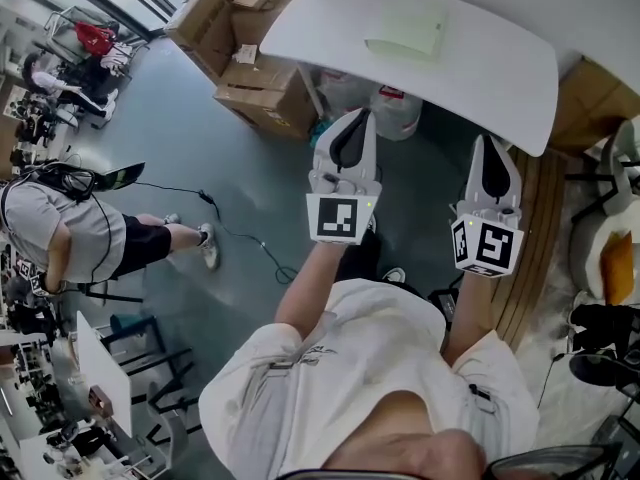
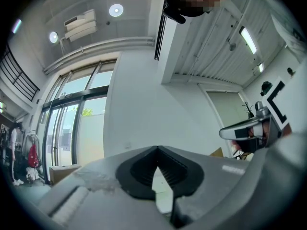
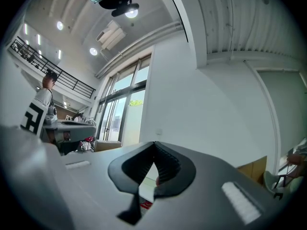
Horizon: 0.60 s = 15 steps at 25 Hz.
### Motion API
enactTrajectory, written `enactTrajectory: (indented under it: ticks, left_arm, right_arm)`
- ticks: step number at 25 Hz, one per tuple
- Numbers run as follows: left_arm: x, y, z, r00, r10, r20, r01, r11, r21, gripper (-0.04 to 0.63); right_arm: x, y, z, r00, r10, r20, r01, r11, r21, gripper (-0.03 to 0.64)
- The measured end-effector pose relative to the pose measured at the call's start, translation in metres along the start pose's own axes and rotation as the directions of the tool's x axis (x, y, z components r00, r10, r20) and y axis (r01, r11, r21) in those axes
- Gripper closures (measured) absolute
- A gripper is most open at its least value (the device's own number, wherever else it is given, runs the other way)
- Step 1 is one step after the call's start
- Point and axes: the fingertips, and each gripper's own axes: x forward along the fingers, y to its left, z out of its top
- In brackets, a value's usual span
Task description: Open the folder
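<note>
The folder [image 1: 405, 35] – a pale green one – lies flat on the white bench [image 1: 330, 18], toward its far side and well apart from both tools. The left hand-held gripper [image 1: 354, 116] is held in the air over the grey floor [image 1: 200, 158], its tip just short of the bench's near edge. Its jaws are pressed together with nothing between them. The right hand-held gripper [image 1: 488, 144] is beside it, a little further back from the bench, and its jaws also meet at the tip and hold nothing. Both point roughly level toward the bench; neither touches the bench or the folder. Cardboard boxes [image 1: 262, 93] are stacked on the floor at the bench's left end, and another person [image 1: 70, 233] stands further off on the left.
</note>
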Motion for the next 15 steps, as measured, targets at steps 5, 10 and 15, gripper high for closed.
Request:
enactTrajectory:
  ticks: [5, 10, 15]
  left_arm:
    - [0.024, 0.014, -0.007, 1.000, -0.009, 0.028, 0.009, 1.000, 0.001, 0.595]
    - [0.056, 0.030, -0.020, 0.999, -0.027, 0.032, 0.027, 1.000, 0.000, 0.595]
    - [0.094, 0.054, -0.037, 0.998, -0.046, 0.031, 0.047, 0.999, -0.017, 0.595]
  right_arm:
    - [0.027, -0.001, -0.009, 1.000, -0.013, -0.007, 0.013, 1.000, -0.014, 0.615]
    - [0.065, -0.001, -0.018, 1.000, -0.020, -0.013, 0.020, 1.000, -0.017, 0.615]
    - [0.111, 0.003, -0.027, 0.999, -0.035, -0.018, 0.034, 0.999, -0.023, 0.615]
